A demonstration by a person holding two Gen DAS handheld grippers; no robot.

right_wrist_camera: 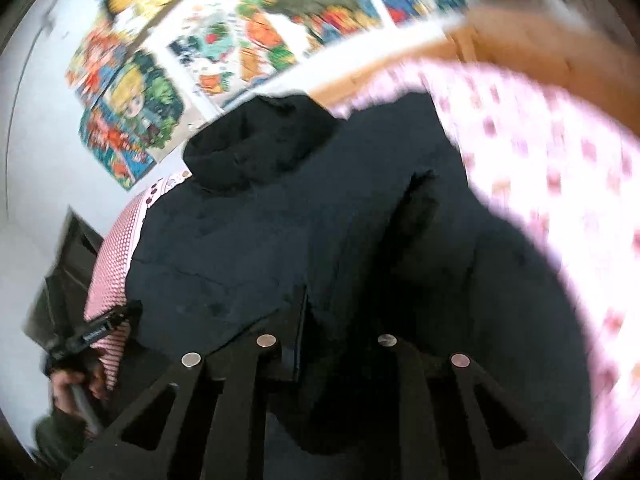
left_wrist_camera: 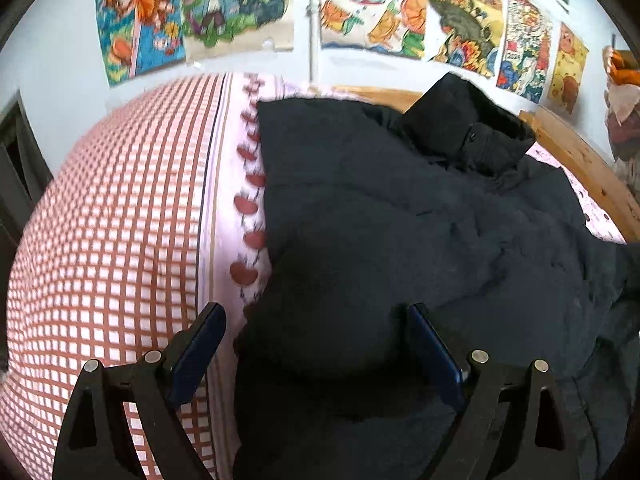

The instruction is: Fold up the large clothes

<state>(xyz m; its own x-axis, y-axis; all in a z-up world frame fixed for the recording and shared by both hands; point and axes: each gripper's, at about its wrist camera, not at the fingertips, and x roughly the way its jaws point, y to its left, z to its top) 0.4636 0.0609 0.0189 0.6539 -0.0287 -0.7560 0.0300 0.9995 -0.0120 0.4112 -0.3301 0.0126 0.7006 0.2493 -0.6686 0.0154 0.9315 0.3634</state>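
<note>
A large black padded jacket lies spread on the bed, its collar at the far end near the wall. My left gripper is open, its blue-padded fingers apart, hovering over the jacket's near left edge where it meets the bedding. In the right wrist view the jacket fills the middle, collar at the top. My right gripper hangs low over a bulging fold of the jacket; one finger shows, the other is lost against the black cloth. The view is blurred.
A red-and-white checked quilt lies left of the jacket. Pink patterned sheet covers the bed on the right. A wooden bed frame runs along the wall, which carries cartoon posters. The left gripper and hand show at the right view's lower left.
</note>
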